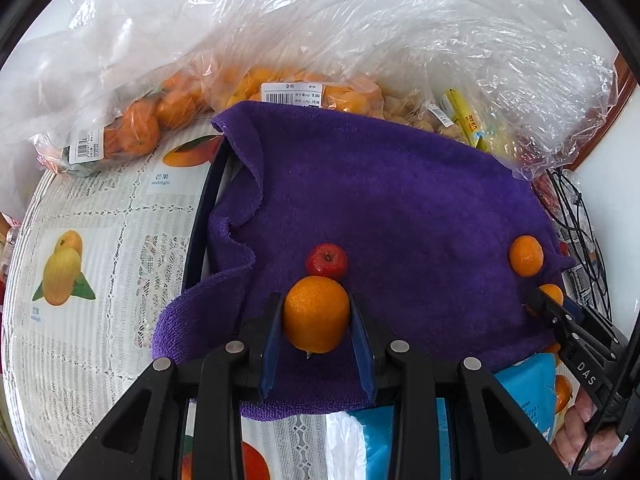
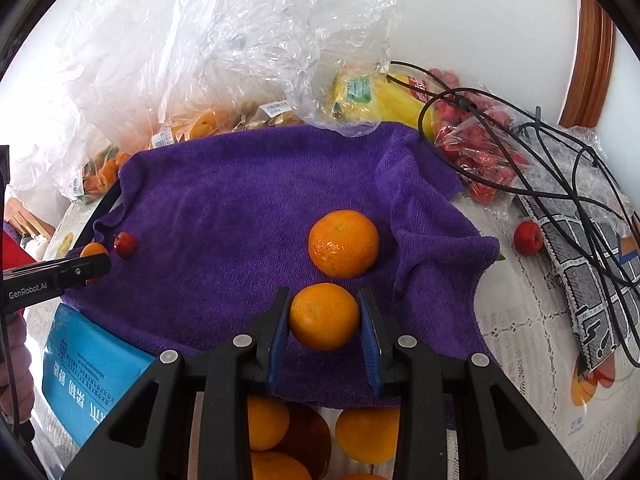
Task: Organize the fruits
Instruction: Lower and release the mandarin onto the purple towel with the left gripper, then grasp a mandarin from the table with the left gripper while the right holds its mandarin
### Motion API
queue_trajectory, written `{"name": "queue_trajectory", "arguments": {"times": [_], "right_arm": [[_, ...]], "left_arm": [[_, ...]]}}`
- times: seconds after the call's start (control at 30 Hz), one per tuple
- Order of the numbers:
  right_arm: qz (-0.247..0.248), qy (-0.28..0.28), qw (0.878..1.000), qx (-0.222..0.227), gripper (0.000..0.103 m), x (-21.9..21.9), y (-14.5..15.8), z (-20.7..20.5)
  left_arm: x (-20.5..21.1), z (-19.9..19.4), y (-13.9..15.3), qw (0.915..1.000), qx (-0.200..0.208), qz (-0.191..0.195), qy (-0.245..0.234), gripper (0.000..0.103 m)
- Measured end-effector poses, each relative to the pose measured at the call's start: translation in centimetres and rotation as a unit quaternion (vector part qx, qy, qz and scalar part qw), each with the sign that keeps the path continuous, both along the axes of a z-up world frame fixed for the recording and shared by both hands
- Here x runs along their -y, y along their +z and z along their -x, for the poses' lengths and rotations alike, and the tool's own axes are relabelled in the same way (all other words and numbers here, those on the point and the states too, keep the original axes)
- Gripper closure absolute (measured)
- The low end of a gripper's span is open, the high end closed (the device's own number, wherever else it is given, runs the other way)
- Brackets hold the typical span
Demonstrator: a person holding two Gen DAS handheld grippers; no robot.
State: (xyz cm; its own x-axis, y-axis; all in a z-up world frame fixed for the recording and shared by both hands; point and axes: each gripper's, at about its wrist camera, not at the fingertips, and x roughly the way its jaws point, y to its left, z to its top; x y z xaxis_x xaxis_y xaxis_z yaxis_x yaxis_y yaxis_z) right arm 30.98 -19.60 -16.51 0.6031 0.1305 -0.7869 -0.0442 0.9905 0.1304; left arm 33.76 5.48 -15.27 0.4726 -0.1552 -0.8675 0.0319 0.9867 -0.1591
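Note:
A purple towel (image 1: 380,200) covers the table's middle; it also shows in the right wrist view (image 2: 240,200). My left gripper (image 1: 317,316) is shut on an orange (image 1: 316,314), just in front of a small red fruit (image 1: 327,261). My right gripper (image 2: 324,316) is shut on another orange (image 2: 323,316), just in front of a loose orange (image 2: 343,243) on the towel. In the left wrist view the loose orange (image 1: 526,255) lies at the right, beside the right gripper's fingers (image 1: 540,300). The left gripper's fingers (image 2: 80,268) show at the left of the right wrist view, next to the small red fruit (image 2: 125,244).
Clear plastic bags of oranges (image 1: 136,128) and other produce lie behind the towel. Bananas (image 2: 384,100), a bag of red fruit (image 2: 480,160), black cables (image 2: 560,152) and a loose red fruit (image 2: 528,238) are right. A blue packet (image 2: 88,372) lies front left. More oranges (image 2: 266,420) sit below.

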Motion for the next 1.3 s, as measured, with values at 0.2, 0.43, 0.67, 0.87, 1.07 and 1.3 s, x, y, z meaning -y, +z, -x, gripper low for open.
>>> {"name": "queue_trajectory", "arguments": {"times": [0.2,0.43,0.67,0.87,1.07,1.3], "right_arm": [[-0.006,-0.01,1.0,0.012,0.065,1.4,1.4,1.0],[0.008,-0.052,0.999,0.013,0.064,4.5,2.3,3.6],[0.0,-0.035,0.999,-0.003,0.064,4.2,1.8,6.2],[-0.014,-0.02,0.999,-0.021,0.064,3.0,0.3,6.3],[-0.01,-0.02,0.999,-0.044,0.064,2.7,-1.7,5.3],[-0.019,-0.019,0.999,-0.023,0.068,2.6,-1.0,6.2]], "left_arm": [[0.2,-0.3,-0.7,0.9999,-0.009,0.004,0.001,0.072],[0.6,-0.3,-0.7,0.9999,-0.011,-0.002,0.002,0.066],[0.2,1.1,1.2,0.9999,0.01,0.004,0.011,0.055],[0.1,2.2,2.4,0.9997,0.022,0.006,0.007,0.053],[0.1,3.0,2.8,0.9997,0.022,-0.001,0.007,0.052],[0.1,4.7,3.7,0.9995,0.031,-0.007,0.002,0.052]]}}
